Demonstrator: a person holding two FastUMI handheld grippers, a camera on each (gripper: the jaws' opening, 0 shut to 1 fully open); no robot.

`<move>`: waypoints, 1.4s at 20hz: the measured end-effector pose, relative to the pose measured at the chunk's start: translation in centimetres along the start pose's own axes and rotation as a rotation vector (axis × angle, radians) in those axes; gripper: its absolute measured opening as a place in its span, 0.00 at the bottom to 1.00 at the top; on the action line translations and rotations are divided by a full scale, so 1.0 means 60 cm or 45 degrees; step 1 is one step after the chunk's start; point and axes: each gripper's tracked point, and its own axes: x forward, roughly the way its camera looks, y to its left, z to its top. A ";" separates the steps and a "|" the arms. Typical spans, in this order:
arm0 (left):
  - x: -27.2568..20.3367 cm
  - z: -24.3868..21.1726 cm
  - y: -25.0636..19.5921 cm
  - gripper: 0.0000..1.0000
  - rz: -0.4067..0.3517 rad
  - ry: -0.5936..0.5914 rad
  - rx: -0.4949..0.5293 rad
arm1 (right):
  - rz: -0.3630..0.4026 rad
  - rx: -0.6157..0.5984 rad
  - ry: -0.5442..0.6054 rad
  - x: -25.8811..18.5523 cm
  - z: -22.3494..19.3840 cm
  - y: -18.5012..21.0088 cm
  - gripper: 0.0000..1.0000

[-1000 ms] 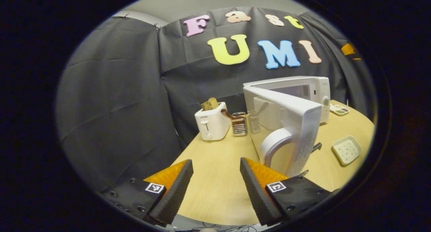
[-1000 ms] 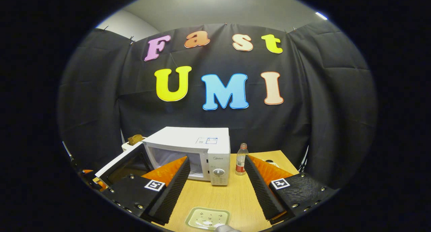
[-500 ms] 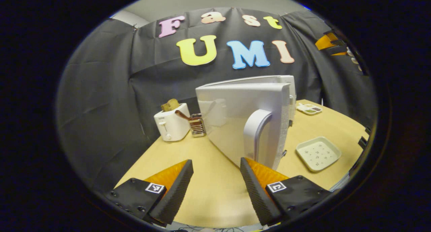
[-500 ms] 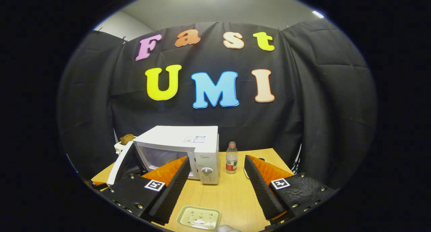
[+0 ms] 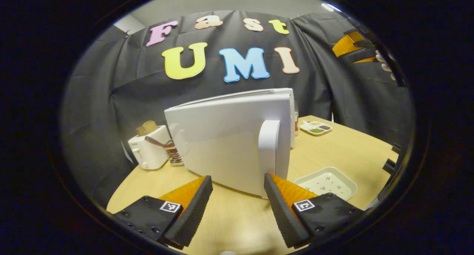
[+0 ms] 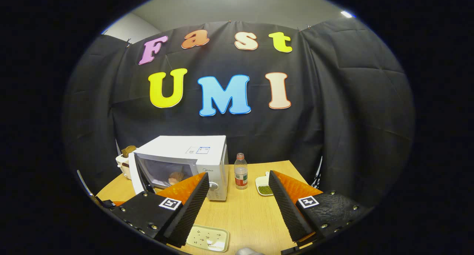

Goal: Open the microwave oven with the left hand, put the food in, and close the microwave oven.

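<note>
Left gripper view: the left gripper (image 5: 237, 207) hangs with its jaws wide apart and nothing between them, above the near edge of a pale wooden table (image 5: 348, 151). Just ahead stands the white microwave oven (image 5: 229, 144), its door (image 5: 222, 151) swung most of the way toward shut and its upright handle (image 5: 269, 151) just beyond the gripper's fingertips, not touching them. At the table's far left corner sit a white toaster (image 5: 148, 151) with bread in its slot and a small metal rack (image 5: 174, 155). A shallow white tray (image 5: 326, 183) lies near the right edge, and a divided dish (image 5: 316, 127) lies farther back. Black cloth walls the booth behind. High at the right, the right gripper (image 5: 351, 47) shows with a hand (image 5: 385, 64) on it.

Right gripper view: the right gripper (image 6: 237, 207) is held well above the table (image 6: 251, 218), jaws spread and empty. The microwave oven (image 6: 185, 166) stands at the left side, door (image 6: 163, 171) nearly closed, with brown round food (image 6: 174, 178) visible through its window. A plastic bottle (image 6: 240, 171) stands just right of it, beside a small dish (image 6: 263, 186) of green bits. The tray (image 6: 207, 238) lies at the near edge. Grey ceiling shows above the cloth.
</note>
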 end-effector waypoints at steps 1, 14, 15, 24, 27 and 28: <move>0.017 0.008 -0.008 0.94 -0.006 -0.010 -0.017 | -0.005 0.003 0.007 0.002 -0.002 -0.005 0.99; 0.195 0.111 -0.090 0.95 -0.080 -0.092 -0.014 | -0.033 0.012 0.058 0.050 -0.020 -0.055 0.98; 0.205 0.114 -0.088 0.95 -0.063 -0.089 -0.020 | -0.030 0.017 0.062 0.055 -0.020 -0.057 0.99; 0.273 0.130 -0.092 0.97 0.015 -0.079 -0.049 | -0.017 0.027 0.105 0.076 -0.035 -0.081 0.99; 0.285 0.132 -0.092 0.95 0.039 -0.072 -0.061 | -0.013 0.038 0.112 0.078 -0.036 -0.091 0.99; 0.289 0.135 -0.091 0.96 0.047 -0.072 -0.056 | -0.013 0.040 0.112 0.074 -0.050 -0.096 0.99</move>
